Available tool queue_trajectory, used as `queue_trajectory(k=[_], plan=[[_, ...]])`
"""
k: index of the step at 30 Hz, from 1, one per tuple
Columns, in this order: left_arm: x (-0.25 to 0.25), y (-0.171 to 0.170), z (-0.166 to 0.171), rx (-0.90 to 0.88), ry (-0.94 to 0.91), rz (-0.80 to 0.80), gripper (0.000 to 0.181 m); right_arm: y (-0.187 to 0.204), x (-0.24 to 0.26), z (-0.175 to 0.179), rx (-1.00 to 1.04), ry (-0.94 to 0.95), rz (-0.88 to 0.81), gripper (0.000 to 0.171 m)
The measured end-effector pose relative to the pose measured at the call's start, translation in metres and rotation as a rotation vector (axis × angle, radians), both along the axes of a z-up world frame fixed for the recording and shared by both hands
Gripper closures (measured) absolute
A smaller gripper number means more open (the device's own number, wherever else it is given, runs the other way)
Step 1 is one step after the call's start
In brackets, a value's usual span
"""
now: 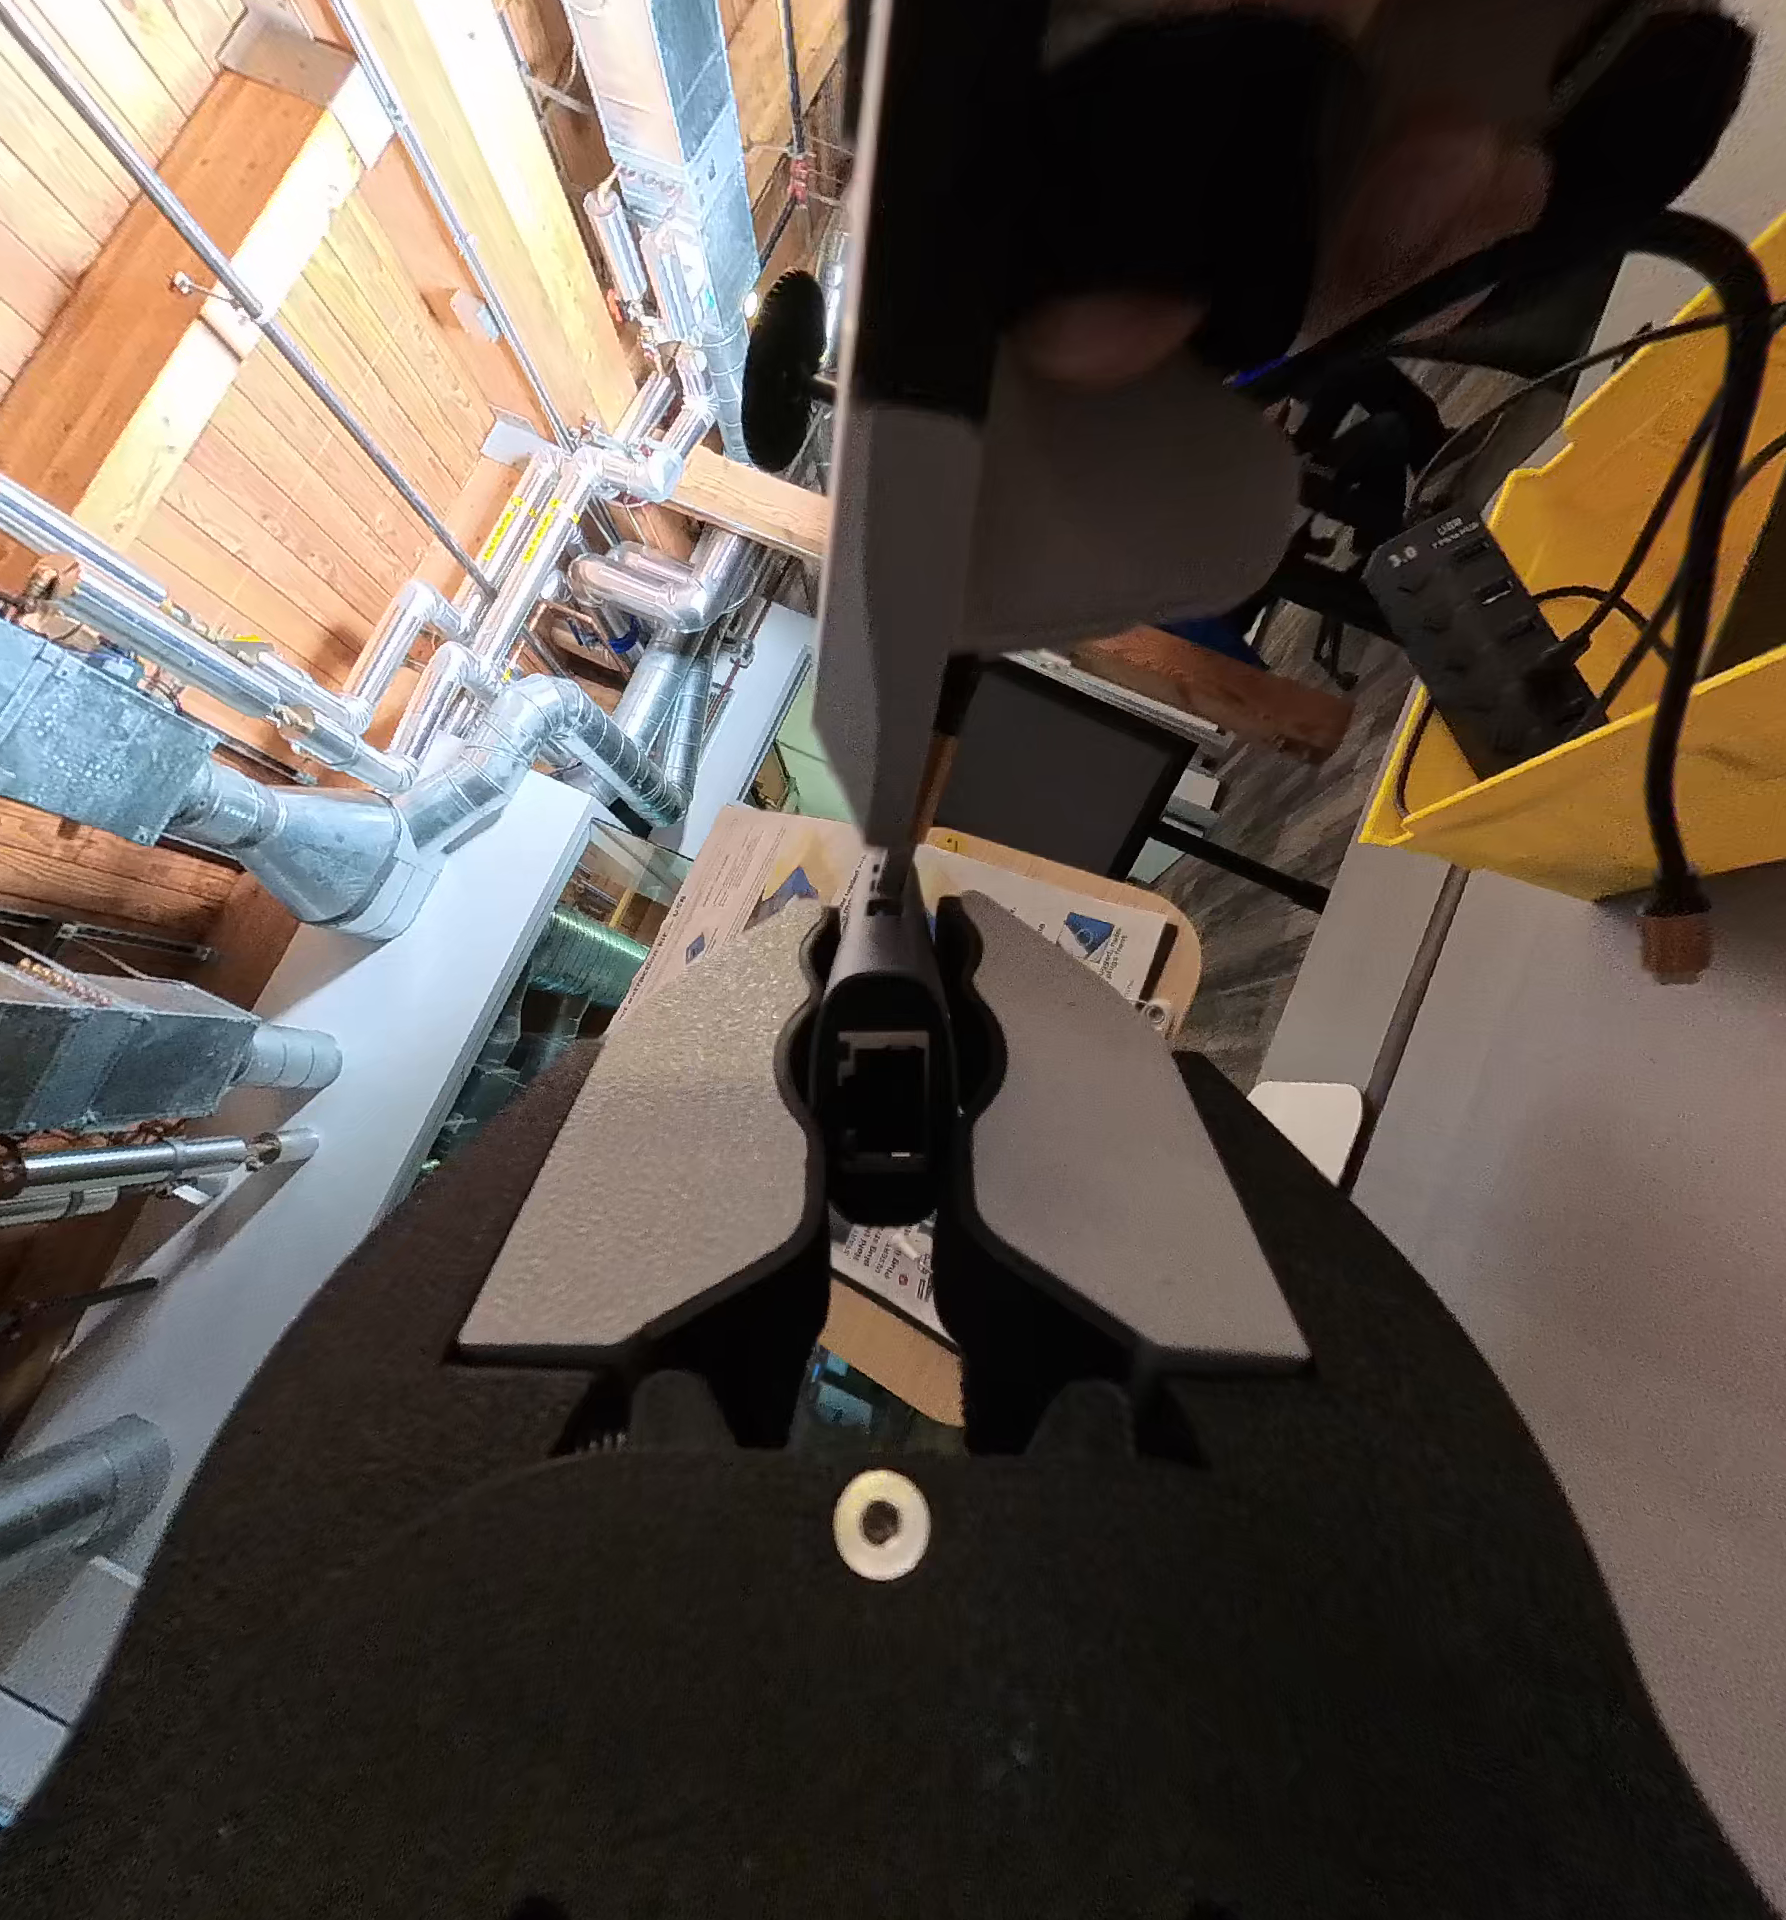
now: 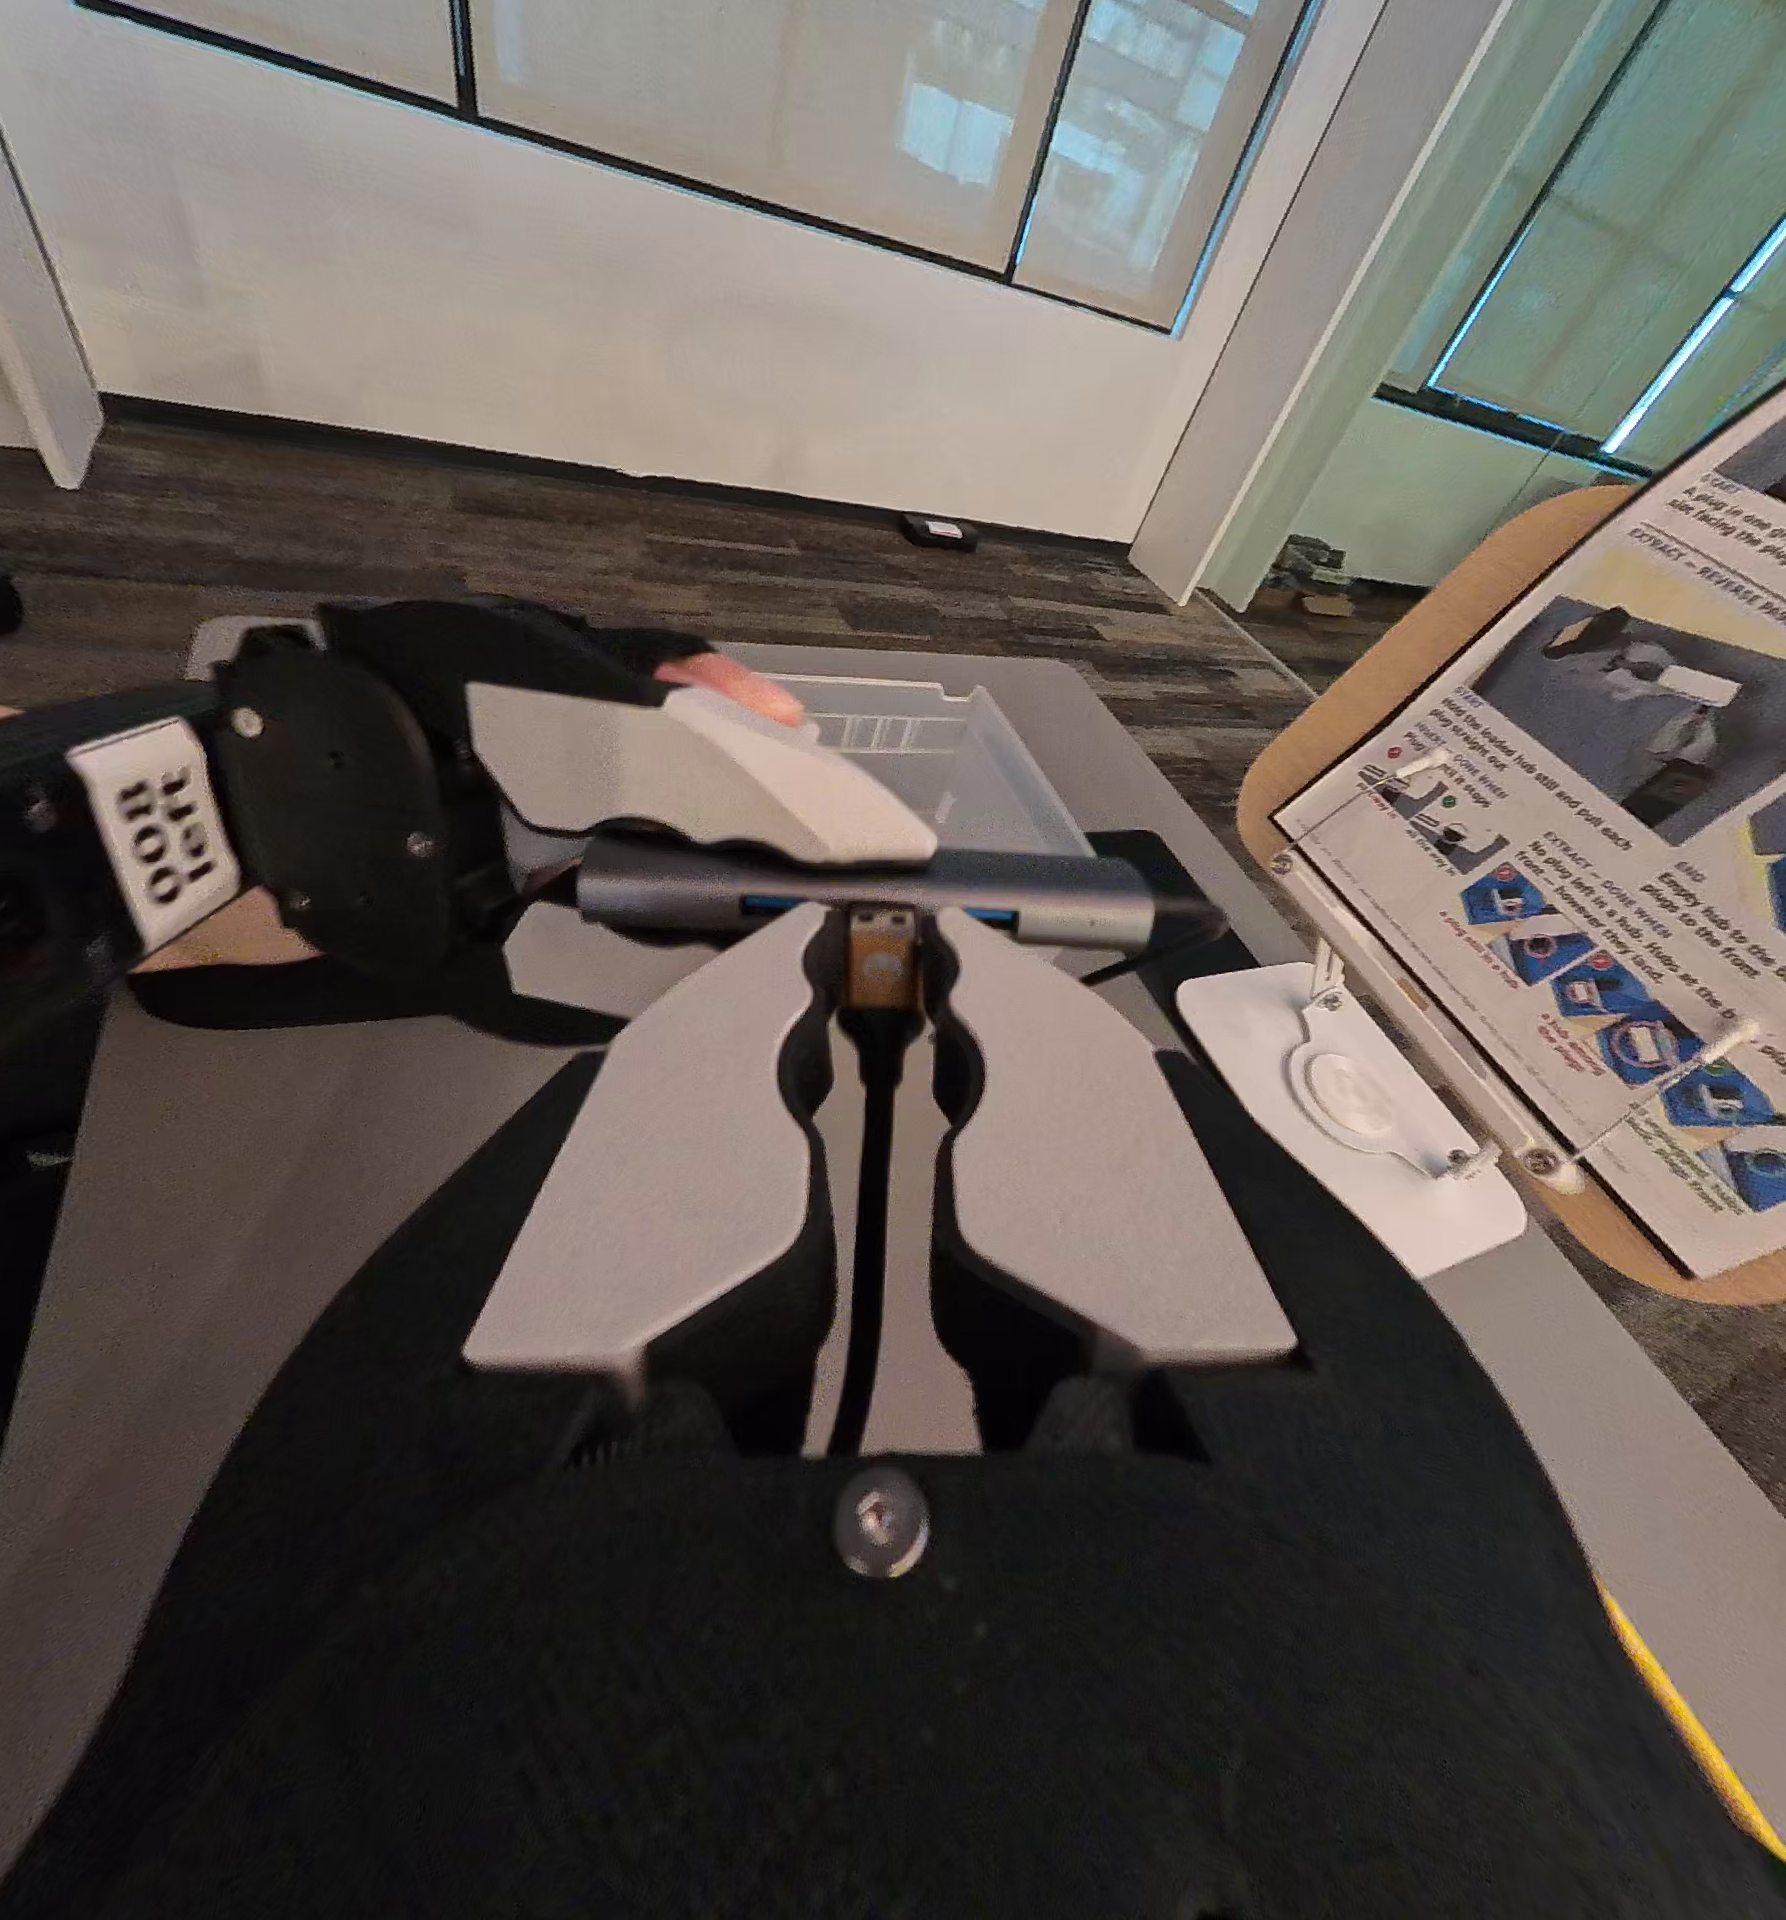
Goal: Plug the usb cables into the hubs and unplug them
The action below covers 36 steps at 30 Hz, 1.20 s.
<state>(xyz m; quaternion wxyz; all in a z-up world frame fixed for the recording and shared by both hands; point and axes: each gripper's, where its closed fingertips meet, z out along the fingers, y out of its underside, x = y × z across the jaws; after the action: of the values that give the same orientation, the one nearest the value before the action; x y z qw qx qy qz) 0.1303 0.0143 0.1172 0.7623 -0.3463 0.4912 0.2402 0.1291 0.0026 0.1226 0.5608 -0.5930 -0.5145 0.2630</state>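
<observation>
The hub (image 2: 868, 878) hangs in mid-air above the desk (image 2: 245, 1195), its long axis running left to right across the right wrist view, clenched in the left tongs (image 2: 899, 842) coming in from the left. Right tongs (image 2: 878, 925) grasp the orange plug (image 2: 878, 961), cable (image 2: 868, 1195) trailing back between the fingers. Plug tip sits right at the hub's near edge, between two blue ports, pointing straight away, square to that long axis. I can't tell whether the tip is seated or just touching. From the left wrist view the hub (image 1: 881, 1081) shows end-on. By my read, the next move goes along the plug's own line.
</observation>
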Motion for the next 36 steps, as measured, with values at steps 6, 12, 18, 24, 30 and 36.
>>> queue_trajectory(k=[6, 12, 18, 24, 30, 36], plan=[[0.003, 0.004, -0.007, -0.001, 0.025, 0.011, 0.164, 0.004, -0.002, -0.006, 0.0, -0.023, -0.009, 0.171], [-0.002, 0.007, -0.004, -0.002, 0.015, 0.018, 0.164, 0.006, 0.001, 0.004, -0.003, 0.048, 0.002, 0.169], [-0.016, 0.016, 0.003, 0.013, 0.024, 0.068, 0.164, 0.017, 0.012, 0.003, -0.028, 0.059, -0.056, 0.164], [-0.052, 0.027, 0.027, 0.017, -0.052, 0.115, 0.164, 0.033, 0.024, -0.024, -0.228, 0.105, -0.276, 0.151], [-0.077, 0.032, 0.044, -0.004, -0.112, 0.13, 0.164, 0.006, 0.008, -0.197, -0.459, -0.101, -0.511, 0.144], [-0.075, 0.025, 0.048, -0.022, -0.122, 0.097, 0.163, -0.001, 0.009, -0.271, -0.539, -0.225, -0.671, 0.146]])
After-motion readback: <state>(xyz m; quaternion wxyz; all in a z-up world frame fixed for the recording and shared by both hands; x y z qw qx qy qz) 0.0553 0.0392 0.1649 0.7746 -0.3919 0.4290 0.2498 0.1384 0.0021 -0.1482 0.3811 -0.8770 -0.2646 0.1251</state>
